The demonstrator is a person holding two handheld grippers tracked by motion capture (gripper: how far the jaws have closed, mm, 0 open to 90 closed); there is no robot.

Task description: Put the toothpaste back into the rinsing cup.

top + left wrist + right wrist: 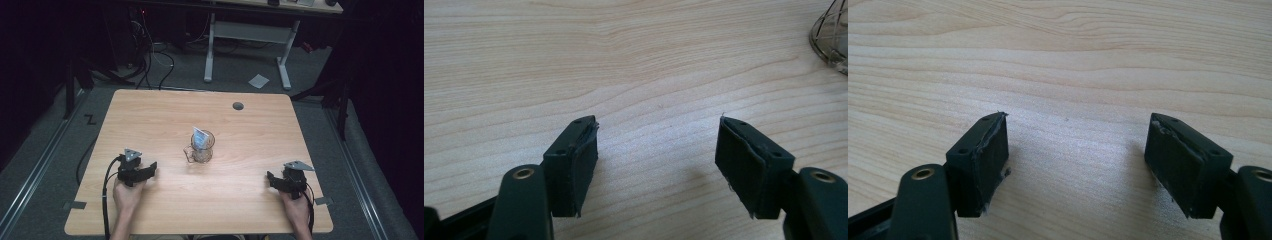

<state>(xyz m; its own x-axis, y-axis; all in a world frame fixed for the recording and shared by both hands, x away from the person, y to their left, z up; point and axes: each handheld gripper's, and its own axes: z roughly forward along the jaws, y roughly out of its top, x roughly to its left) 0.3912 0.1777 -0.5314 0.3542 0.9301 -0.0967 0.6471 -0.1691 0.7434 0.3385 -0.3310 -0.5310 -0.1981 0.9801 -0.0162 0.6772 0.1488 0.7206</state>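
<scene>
Near the middle of a light wooden table (150,115) stands a clear glass mug (202,148), upright, handle toward the near left. Inside it leans a small white packet (199,138) with a bluish print, one corner poking above the rim; print too small to read, no brand legible. Apart from both grippers, closer to the left one.

At the near left, left gripper (149,169) held low over the wood by a hand (127,195), grey three-cornered plate on top, black cable trailing back toward the table edge. Jaws spread wide and released, nothing between them but bare wood grain. In the left gripper view, same spread pads (583,160) over the tabletop, with the mug's ribbed glass base (831,37) at the upper right corner, well clear of the jaws.

At the near right, right gripper (271,180) held by the other hand (296,212), also with a grey plate on top, well apart from the mug. Jaws likewise wide and released, gripping nothing; in the right gripper view, pads (993,155) a little worn at the edges, plain wood between.

Toward the far edge of the table, a small round grey cap (238,106). On the floor beyond, a white sheet of paper (258,80), no readable writing on it.
</scene>
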